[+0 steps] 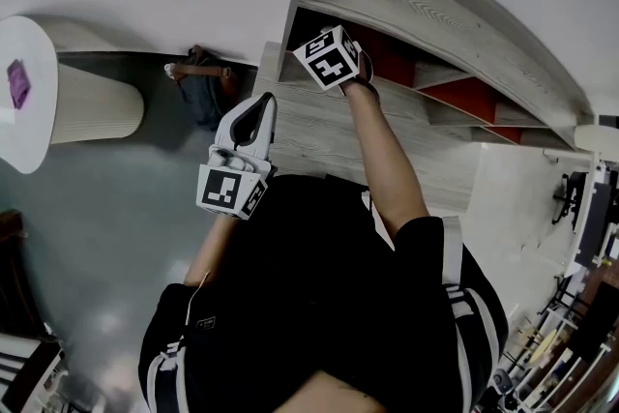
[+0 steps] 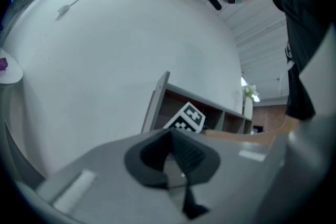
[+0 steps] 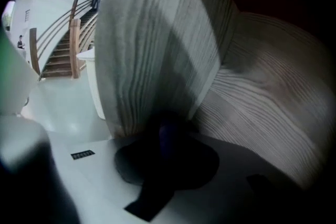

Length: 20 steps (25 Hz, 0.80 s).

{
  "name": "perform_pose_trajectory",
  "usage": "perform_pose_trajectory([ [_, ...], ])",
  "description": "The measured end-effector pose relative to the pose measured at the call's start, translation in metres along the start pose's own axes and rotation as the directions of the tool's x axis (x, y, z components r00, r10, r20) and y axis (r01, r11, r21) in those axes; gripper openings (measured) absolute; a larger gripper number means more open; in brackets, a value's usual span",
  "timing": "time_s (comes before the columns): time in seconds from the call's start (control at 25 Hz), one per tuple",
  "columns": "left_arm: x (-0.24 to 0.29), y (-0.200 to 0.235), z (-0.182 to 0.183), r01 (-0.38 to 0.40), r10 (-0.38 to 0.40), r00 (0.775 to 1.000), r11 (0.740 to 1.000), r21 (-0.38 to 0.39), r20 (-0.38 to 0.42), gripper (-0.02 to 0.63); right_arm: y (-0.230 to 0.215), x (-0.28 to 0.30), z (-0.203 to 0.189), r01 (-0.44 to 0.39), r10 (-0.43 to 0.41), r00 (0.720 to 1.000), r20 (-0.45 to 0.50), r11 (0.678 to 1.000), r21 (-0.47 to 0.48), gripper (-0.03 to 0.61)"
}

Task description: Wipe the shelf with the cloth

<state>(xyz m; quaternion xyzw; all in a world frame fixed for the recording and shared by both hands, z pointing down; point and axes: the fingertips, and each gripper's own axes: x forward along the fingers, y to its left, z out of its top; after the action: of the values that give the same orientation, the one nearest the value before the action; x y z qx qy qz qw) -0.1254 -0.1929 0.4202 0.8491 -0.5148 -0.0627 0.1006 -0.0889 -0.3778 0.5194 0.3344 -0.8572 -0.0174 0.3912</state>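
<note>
The grey wood-grain shelf unit (image 1: 455,24) with red-backed compartments stands ahead of me. My right arm reaches into its left end compartment; the right gripper's marker cube (image 1: 333,57) shows there and its jaws are hidden behind it. In the right gripper view the right gripper (image 3: 167,132) is close against the compartment's side panel (image 3: 152,44), shut on a dark, blurred bunch of cloth (image 3: 168,136). My left gripper (image 1: 262,104) hangs back in front of the shelf's left end, shut and empty, as the left gripper (image 2: 176,153) also looks in its own view.
A dark bag (image 1: 203,84) lies on the floor by the shelf's left end. A white round table (image 1: 29,126) with a small purple thing (image 1: 17,82) stands far left. Racks and clutter (image 1: 571,324) fill the right. A staircase (image 3: 63,44) rises beyond the shelf.
</note>
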Motion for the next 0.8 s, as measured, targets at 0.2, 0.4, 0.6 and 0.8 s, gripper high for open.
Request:
perform_pose_trajectory([
  [0.2,0.0,-0.006,-0.002,0.006,-0.006,1.0,1.0,0.001,-0.002,0.005,0.014,-0.007,-0.001,-0.041,0.041,0.999,0.018,0.999,-0.025,0.054],
  [0.4,-0.001,-0.011,-0.002,0.011,-0.011,1.0,1.0,0.002,-0.004,0.006,0.028,-0.016,-0.004,-0.071,0.072,0.997,0.024,0.996,-0.05,0.052],
  [0.6,-0.001,-0.016,-0.002,0.02,-0.02,1.0,1.0,0.001,-0.003,0.006,0.044,-0.025,-0.007,-0.082,0.085,0.996,0.031,0.994,-0.078,0.054],
  [0.8,0.0,-0.02,-0.001,0.027,-0.027,1.0,1.0,0.006,-0.001,0.005,0.059,-0.036,-0.011,-0.132,0.134,0.99,0.044,0.99,-0.041,0.054],
])
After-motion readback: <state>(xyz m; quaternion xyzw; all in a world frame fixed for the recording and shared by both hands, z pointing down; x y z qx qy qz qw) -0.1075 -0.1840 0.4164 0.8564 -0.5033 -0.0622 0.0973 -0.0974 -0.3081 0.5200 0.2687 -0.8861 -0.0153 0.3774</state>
